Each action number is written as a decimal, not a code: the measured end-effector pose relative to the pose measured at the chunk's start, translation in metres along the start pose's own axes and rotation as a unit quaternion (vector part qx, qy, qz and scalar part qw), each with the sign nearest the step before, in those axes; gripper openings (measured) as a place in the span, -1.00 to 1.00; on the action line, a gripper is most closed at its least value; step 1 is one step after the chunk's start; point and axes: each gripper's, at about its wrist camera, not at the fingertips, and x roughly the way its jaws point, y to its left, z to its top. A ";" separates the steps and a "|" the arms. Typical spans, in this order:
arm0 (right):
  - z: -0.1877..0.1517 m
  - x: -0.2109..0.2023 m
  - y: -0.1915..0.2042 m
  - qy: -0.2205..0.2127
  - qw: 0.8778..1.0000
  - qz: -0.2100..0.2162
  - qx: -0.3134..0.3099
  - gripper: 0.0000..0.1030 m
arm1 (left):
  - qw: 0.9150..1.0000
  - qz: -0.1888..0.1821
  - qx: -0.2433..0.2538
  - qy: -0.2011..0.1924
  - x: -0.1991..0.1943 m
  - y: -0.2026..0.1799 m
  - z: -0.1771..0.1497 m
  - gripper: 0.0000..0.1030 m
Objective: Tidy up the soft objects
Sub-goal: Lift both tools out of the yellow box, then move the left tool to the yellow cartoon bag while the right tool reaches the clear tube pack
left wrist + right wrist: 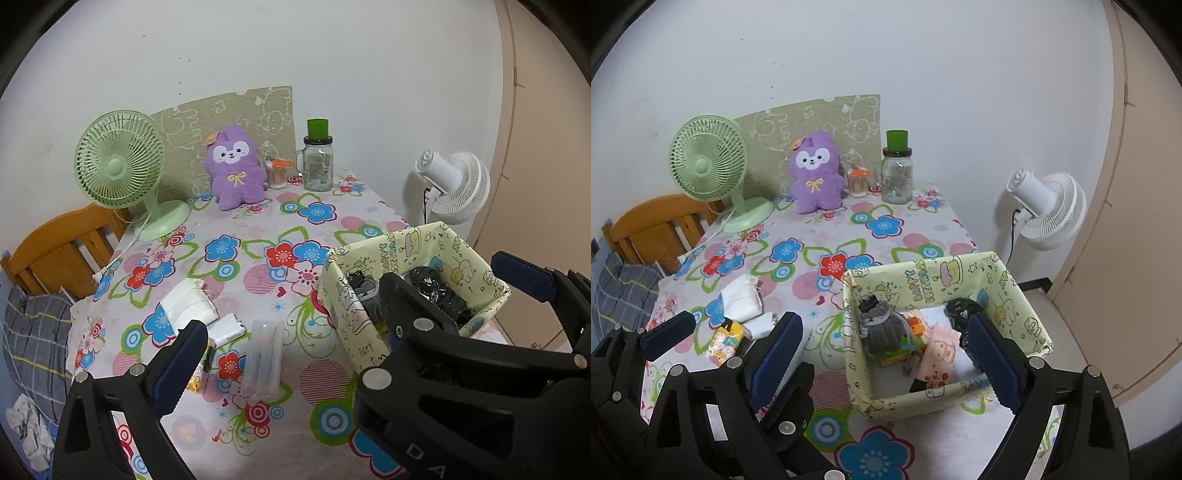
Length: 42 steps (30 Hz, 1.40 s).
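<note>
The left tool (284, 332) stood with its jaws wide apart and empty, low over the near edge of the bench (258, 221). The white cloth bundle (190, 302) lay just beyond its left finger, long axis slanting far-left. The right tool (890, 354), also spread and empty, straddled the box (945, 398) to the right. Clear bench lay between.

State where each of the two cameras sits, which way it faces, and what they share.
Left wrist: on the left gripper, angled down over the floral table; own open fingers and the right gripper show.
Right wrist: on the right gripper, above the yellow box; the left gripper shows.
Shared: purple plush, green fan, glass jar, white fan.
</note>
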 end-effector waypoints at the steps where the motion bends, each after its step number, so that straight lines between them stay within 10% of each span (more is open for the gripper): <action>1: 0.000 0.000 0.002 0.000 1.000 0.001 -0.001 0.83 | 1.000 0.000 -0.002 -0.001 -0.001 0.002 0.000 0.96; 42: -0.024 0.046 0.086 0.012 0.999 0.034 -0.040 0.84 | 0.999 0.020 -0.035 0.032 0.035 0.083 -0.038 0.96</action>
